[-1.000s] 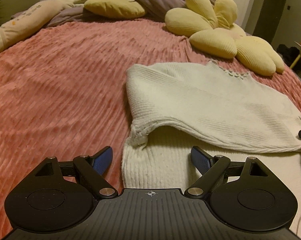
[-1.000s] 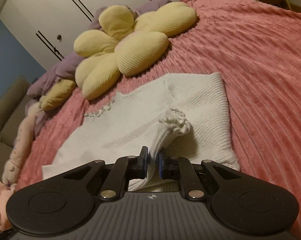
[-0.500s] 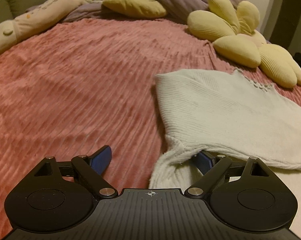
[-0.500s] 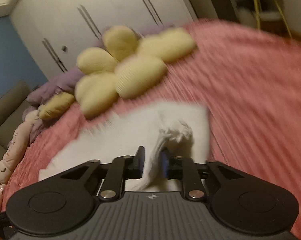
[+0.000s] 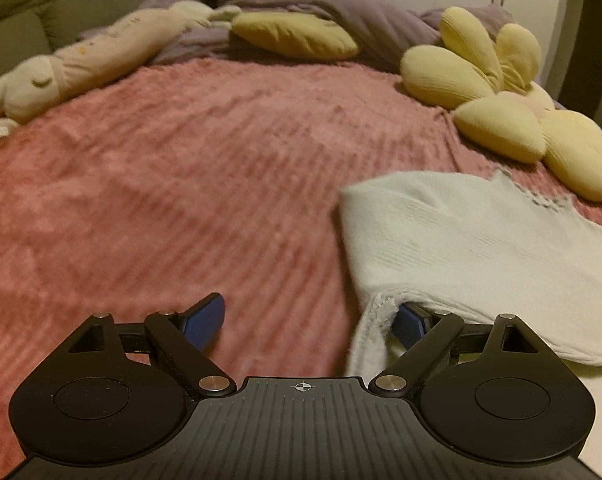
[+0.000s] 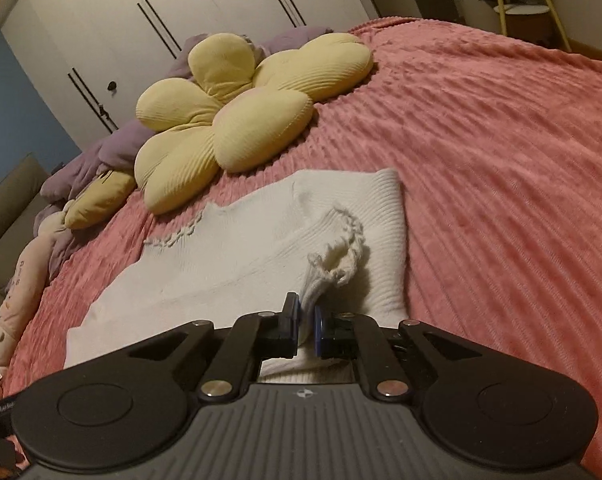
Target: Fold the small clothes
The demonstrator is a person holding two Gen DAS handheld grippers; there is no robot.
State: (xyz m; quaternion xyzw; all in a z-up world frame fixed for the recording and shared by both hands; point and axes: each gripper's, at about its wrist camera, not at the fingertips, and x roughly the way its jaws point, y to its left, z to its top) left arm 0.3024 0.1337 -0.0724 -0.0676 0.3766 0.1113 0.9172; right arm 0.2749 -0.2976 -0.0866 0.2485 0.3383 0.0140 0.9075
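A white knit sweater (image 5: 481,248) lies on the pink bedspread (image 5: 181,200), with its near sleeves folded over the body. My left gripper (image 5: 307,318) is open; its right finger sits under the lifted sleeve cuff (image 5: 375,316), its left finger over bare bedspread. In the right wrist view the sweater (image 6: 229,256) lies ahead, and my right gripper (image 6: 307,324) is shut on the other sleeve just behind its crocheted cuff (image 6: 341,256), holding it slightly raised.
A yellow flower-shaped cushion (image 6: 237,120) lies just beyond the sweater, also seen in the left wrist view (image 5: 501,112). A long cream plush toy (image 5: 81,64), a yellow pillow (image 5: 297,36) and a purple blanket (image 5: 361,12) line the far bed edge. White wardrobe doors (image 6: 181,20) stand behind.
My left gripper has slid left and nearer, so the sweater now sits to the right and its right finger is under the cuff. My right gripper stays shut on the sleeve, lifting it slightly.
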